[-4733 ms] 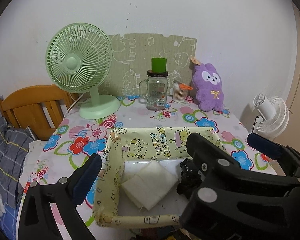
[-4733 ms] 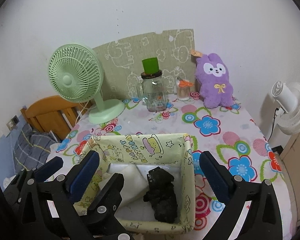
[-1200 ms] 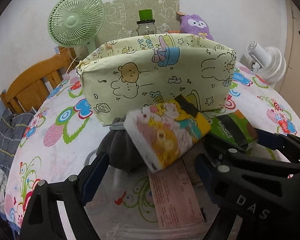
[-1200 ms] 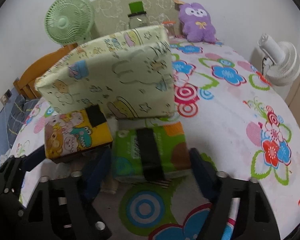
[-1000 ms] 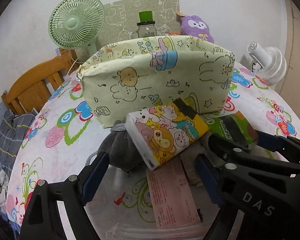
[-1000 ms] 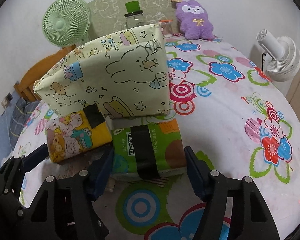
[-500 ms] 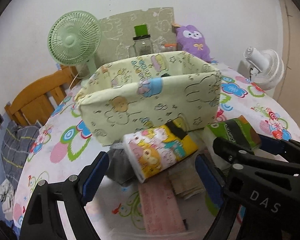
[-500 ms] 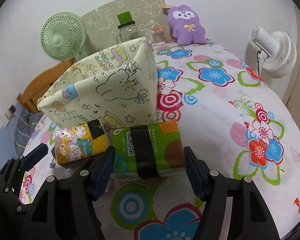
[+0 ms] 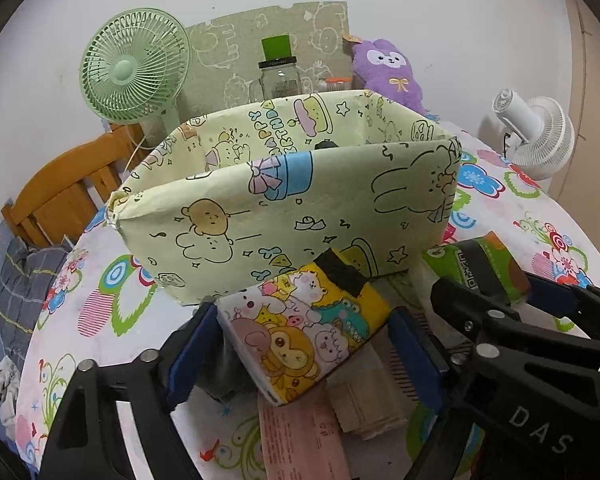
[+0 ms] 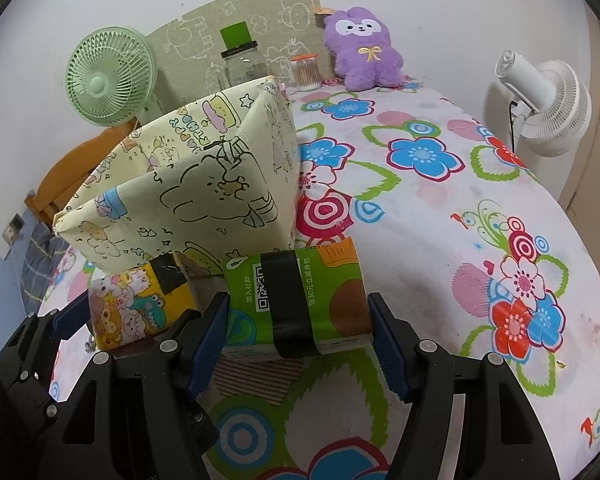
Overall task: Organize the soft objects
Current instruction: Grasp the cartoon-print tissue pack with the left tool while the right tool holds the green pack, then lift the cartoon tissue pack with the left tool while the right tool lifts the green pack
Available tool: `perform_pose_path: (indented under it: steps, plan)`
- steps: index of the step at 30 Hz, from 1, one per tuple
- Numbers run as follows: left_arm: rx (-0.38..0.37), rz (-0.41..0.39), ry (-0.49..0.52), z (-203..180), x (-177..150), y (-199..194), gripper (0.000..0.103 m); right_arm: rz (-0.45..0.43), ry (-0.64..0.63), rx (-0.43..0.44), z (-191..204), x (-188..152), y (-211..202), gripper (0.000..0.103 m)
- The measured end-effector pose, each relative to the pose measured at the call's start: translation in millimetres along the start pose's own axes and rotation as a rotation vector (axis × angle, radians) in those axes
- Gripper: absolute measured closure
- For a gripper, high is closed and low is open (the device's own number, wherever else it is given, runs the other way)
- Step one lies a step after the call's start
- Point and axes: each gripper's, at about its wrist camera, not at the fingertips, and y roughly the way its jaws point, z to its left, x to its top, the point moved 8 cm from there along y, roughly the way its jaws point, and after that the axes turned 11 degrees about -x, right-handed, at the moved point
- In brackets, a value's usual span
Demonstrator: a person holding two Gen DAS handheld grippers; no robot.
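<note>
1. Tissue pack, yellow with cartoon animals (image 9: 304, 332), low in the middle of the left wrist view, just in front of the yellow cloth box (image 9: 300, 216) and tipped up on a grey soft thing (image 9: 220, 372).
2. Left tool (image 9: 300, 320) clenched on that yellow pack. Jaws just been closing, blue pads now looking pressed to both of its sides.
3. Green tissue pack (image 10: 296, 304) with a black band, low in the middle of the right wrist view, also right against the front wall of the box, on the flowery surface (image 10: 440, 220).
4. Right tool (image 10: 298, 308) gripping the green pack, one pad on each short end.
5. Probably light and squishy, both packs, with a smooth plastic wrap that may slip.
6. Best to hold at the middle of the sides, flat pad to flat side, not at a corner.
7. Squeeze gently: too hard and the pack dents in, too soft and it slides out.
8. Next job, most likely: lift each pack over the box wall and set it down inside.
9. Mind the box wall. Soft and bendy by the look of it, easy to push over.
10. Leave the pink paper (image 9: 296, 432) at the bottom of the left view alone.
</note>
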Motion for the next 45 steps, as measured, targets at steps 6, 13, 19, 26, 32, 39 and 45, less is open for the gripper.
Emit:
perform_pose_path:
  steps: [6,13,19,26,32,39,45]
  plan:
    - [-0.014,-0.01,0.008,-1.6,0.2,-1.6,0.032,0.001,-0.008,0.004,5.6,0.7,2.1,0.033]
    - [-0.034,-0.024,0.007,-4.0,-0.3,-8.2,0.045,-0.011,-0.015,0.007,10.3,0.3,-3.7,0.033]
    - [-0.036,-0.04,0.018,-7.5,-1.0,-16.3,0.054,-0.022,-0.021,0.005,13.1,-0.8,-10.8,0.033]
    - [-0.052,-0.057,0.005,-9.4,1.8,-26.5,0.057,-0.045,-0.019,0.0,12.3,1.1,-23.3,0.033]
    - [-0.079,-0.072,-0.027,-8.0,3.7,-38.3,0.059,-0.077,-0.031,0.009,18.5,3.6,-38.7,0.033]
    - [-0.082,-0.107,-0.037,-6.2,6.8,-55.7,0.061,-0.112,-0.043,0.008,24.3,6.7,-57.1,0.033]
    - [-0.079,-0.143,-0.051,-2.2,13.2,-73.8,0.061,-0.152,-0.058,0.002,31.0,12.9,-76.9,0.033]
